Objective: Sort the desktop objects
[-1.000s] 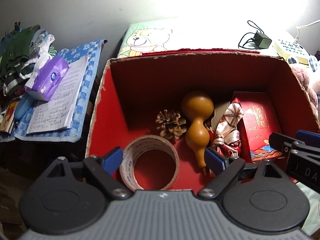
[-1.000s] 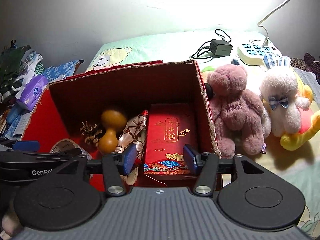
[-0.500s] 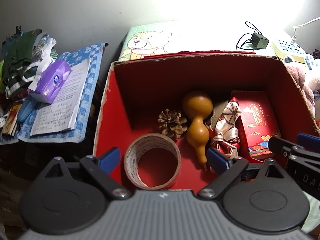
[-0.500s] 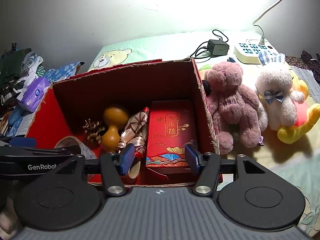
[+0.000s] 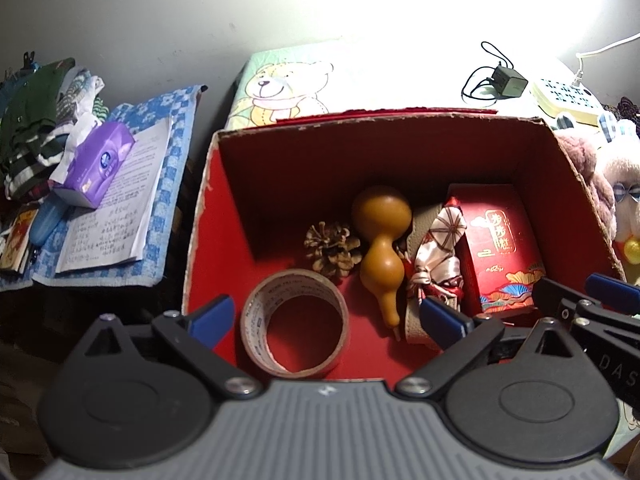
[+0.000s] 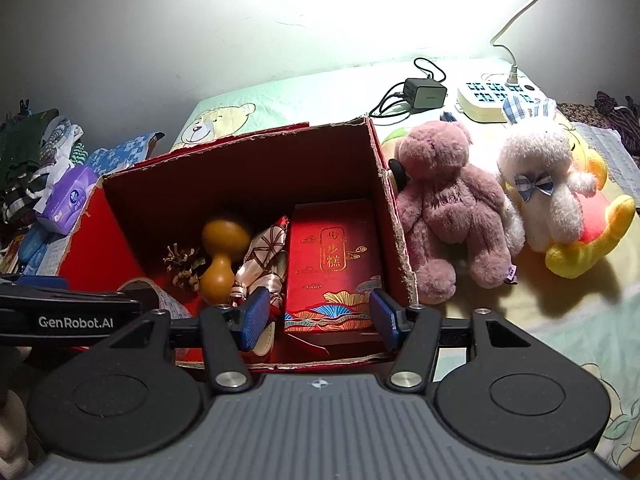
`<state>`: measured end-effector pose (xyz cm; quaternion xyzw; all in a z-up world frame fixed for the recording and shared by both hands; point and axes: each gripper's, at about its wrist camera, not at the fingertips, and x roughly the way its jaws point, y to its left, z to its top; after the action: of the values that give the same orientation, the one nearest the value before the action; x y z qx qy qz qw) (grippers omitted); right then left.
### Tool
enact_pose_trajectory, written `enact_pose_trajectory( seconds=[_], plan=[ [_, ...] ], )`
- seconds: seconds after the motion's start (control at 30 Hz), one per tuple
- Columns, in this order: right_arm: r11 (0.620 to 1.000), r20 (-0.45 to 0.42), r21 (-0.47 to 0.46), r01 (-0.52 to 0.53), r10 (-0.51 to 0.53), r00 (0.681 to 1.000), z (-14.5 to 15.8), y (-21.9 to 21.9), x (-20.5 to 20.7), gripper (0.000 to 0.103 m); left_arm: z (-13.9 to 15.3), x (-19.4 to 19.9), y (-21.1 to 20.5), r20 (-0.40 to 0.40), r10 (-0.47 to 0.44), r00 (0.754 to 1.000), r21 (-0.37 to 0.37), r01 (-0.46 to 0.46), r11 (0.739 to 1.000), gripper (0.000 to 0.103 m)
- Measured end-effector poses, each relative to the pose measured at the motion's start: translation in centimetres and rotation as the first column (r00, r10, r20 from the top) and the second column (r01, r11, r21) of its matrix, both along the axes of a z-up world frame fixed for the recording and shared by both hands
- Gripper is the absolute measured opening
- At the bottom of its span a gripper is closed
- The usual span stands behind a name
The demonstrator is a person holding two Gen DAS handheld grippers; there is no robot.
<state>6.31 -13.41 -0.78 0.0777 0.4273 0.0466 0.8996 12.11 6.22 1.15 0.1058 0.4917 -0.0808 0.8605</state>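
bed (image 6: 520, 332) under pale wall, bear-print sheet; open red box (image 5: 256, 184) held tape roll (image 5: 295, 322), gourd (image 5: 380, 236); left claw (image 5: 326, 318), right claw (image 6: 316, 312) both spread, empty.

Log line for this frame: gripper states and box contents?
left gripper: open, empty | right gripper: open, empty | cardboard box: tape roll, pinecone, gourd, red gift box

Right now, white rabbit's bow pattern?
Blue-and-white check bow; clearest in the right wrist view.
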Motion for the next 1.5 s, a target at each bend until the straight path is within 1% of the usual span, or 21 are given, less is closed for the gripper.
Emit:
enact_pose_trajectory(
  seconds=[0.57, 0.8, 1.07, 1.23, 1.4, 1.5],
  plan=[
    [1.000, -0.003, 0.011, -0.019, 0.019, 1.000, -0.1, -0.1, -0.1, 0.059, -0.7, -0.4, -0.6, -0.018, -0.020, 1.000, 0.005, 0.020, 1.000, 0.100],
    [1.000, -0.008, 0.005, -0.022, 0.022, 1.000, -0.1, 0.0, 0.1, 0.059, -1.3, -0.1, -0.4, -0.050, -0.017, 0.999, -0.008, 0.017, 1.000, 0.100],
    [1.000, -0.014, 0.011, -0.017, 0.017, 1.000, -0.1, 0.0, 0.5, 0.059, -1.1, 0.4, -0.3, -0.042, -0.004, 0.999, -0.005, 0.004, 1.000, 0.100],
    [1.000, 0.018, 0.000, -0.015, 0.015, 1.000, 0.9, 0.1, 0.9, 0.062, -0.3, 0.9, -0.1, -0.041, 0.003, 0.999, -0.012, -0.003, 1.000, 0.100],
    [1.000, 0.055, -0.017, -0.018, 0.019, 0.998, 1.6, 0.3, 1.2, 0.062, 0.3, 1.2, 0.1, -0.033, 0.007, 0.999, -0.010, -0.007, 1.000, 0.100],
    [0.999, 0.059, -0.017, -0.032, 0.033, 0.998, 1.6, 0.4, 1.6, 0.062, 0.6, 1.2, 0.2, -0.025, 0.015, 1.000, -0.013, -0.016, 1.000, 0.100]
  ],
)
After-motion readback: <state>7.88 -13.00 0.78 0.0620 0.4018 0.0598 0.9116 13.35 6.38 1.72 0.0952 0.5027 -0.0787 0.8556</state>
